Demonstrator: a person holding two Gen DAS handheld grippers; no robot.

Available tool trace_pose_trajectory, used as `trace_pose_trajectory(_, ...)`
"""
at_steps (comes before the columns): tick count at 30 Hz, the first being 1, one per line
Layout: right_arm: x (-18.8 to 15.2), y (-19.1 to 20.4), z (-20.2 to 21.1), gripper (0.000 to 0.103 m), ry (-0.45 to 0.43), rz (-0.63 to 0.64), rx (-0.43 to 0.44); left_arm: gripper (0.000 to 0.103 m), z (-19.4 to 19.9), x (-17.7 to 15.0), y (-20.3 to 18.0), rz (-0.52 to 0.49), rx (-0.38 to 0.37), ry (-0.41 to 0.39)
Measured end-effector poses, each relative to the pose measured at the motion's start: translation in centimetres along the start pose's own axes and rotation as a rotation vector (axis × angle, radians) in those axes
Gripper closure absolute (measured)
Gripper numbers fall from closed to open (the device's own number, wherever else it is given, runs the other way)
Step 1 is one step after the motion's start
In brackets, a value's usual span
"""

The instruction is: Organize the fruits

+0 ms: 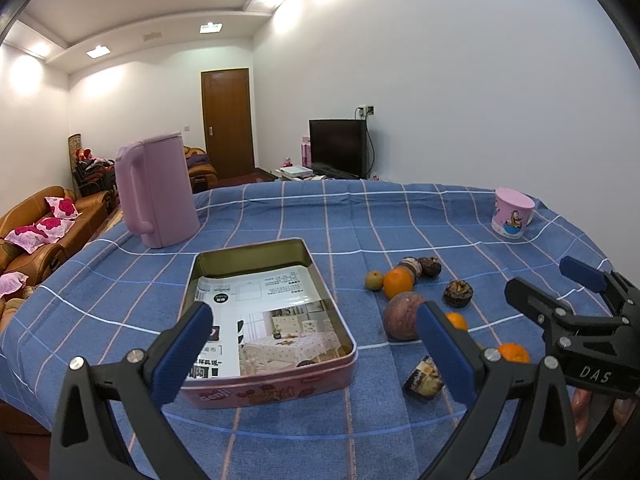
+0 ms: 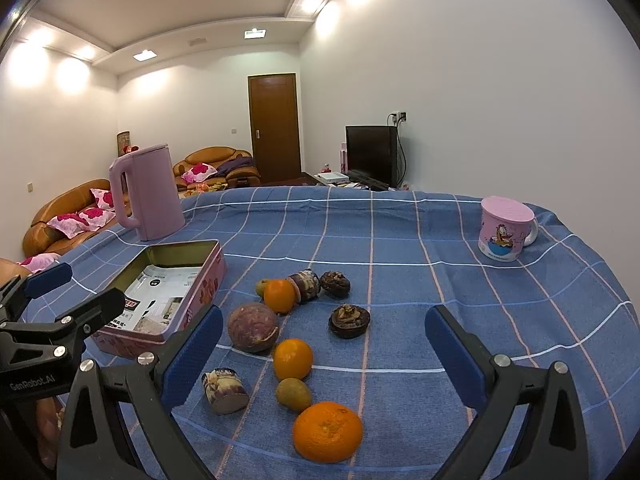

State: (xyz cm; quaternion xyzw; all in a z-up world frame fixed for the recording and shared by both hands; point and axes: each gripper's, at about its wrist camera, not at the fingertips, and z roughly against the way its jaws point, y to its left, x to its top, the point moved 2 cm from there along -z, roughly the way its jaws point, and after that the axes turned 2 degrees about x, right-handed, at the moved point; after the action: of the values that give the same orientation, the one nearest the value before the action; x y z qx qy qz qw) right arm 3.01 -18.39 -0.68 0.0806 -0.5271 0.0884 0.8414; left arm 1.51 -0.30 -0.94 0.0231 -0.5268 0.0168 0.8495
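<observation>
A pink tin box [image 1: 280,388] [image 2: 200,280], open and lined with a printed leaflet, lies on the blue checked tablecloth. Right of it lie loose fruits: three oranges [image 2: 327,431] [image 2: 293,358] [image 2: 279,295], a purple round fruit [image 2: 253,326] [image 1: 402,316], a small green-brown fruit [image 2: 293,394], dark mangosteen-like fruits [image 2: 349,321] [image 1: 458,293] and cut cane pieces [image 2: 225,390] [image 1: 424,378]. My left gripper [image 1: 316,354] is open and empty, over the box's near end. My right gripper [image 2: 324,360] is open and empty, above the fruits. Each gripper shows in the other's view [image 1: 568,296] [image 2: 76,292].
A pink kettle [image 1: 154,192] [image 2: 146,196] stands behind the box at the far left. A pink cartoon mug [image 1: 512,213] [image 2: 505,227] stands at the far right. Sofas, a door and a TV lie beyond the table's far edge.
</observation>
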Motion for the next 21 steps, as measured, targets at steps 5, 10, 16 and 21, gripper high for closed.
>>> trace_pose_trajectory(5,0.01,0.03,-0.04,0.001,0.001,-0.002,-0.001,0.000,-0.01,0.03,0.00,0.000,0.000,0.000)
trace_pose_trajectory(10,0.02,0.14,-0.02,0.001,0.000,-0.005,0.000,0.000,0.01,0.06,-0.01,-0.001,0.000,-0.001)
trace_pose_trajectory(16,0.02,0.03,-0.08,0.001,0.002,-0.006,0.001,0.000,0.04,0.05,-0.01,-0.001,0.002,-0.002)
trace_pose_trajectory(21,0.02,0.10,-0.16,0.001,0.006,-0.007,0.002,0.000,0.16,0.17,0.04,-0.004,0.006,-0.006)
